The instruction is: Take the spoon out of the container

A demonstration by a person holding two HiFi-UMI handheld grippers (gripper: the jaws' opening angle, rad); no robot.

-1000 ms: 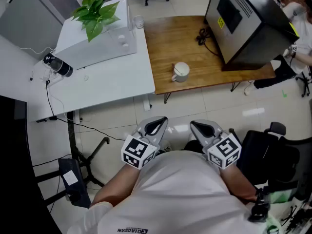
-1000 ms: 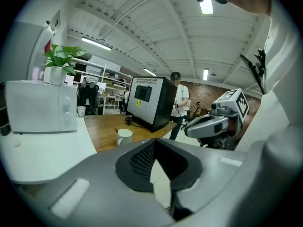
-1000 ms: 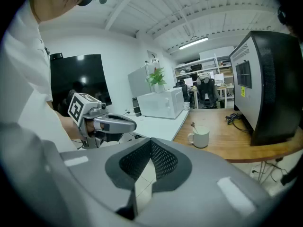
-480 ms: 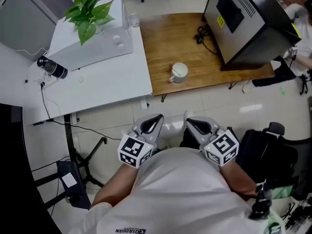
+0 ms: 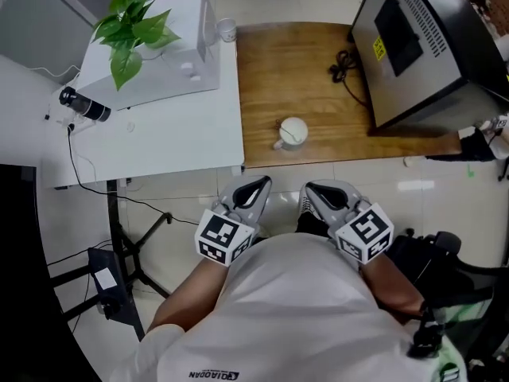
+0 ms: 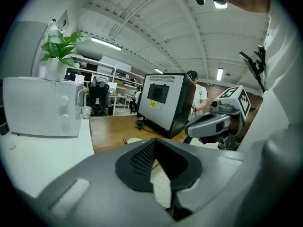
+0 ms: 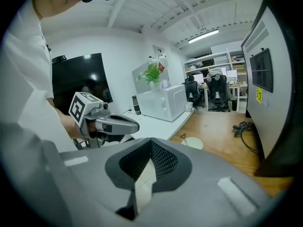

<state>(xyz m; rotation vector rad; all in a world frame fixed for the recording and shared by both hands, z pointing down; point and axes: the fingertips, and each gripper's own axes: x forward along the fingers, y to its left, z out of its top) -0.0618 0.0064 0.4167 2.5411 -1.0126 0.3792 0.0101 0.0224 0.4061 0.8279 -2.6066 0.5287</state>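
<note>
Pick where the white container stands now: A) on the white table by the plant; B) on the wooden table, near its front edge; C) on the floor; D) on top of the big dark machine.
B: the head view shows the white container on the wooden table, close to its near edge.

Spoon [image 5: 289, 133] in container [image 5: 302, 126] on wooden table [image 5: 270, 78]; desk [image 5: 175, 134] to left, big cabinet [image 5: 421, 46] behind right.

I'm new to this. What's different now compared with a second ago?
The person has stepped nearer to the wooden table, so its front edge now lies just ahead of the left gripper and right gripper. Nothing was grasped or released. Both grippers remain shut and empty by the body; the cup stands untouched on the table.
</note>
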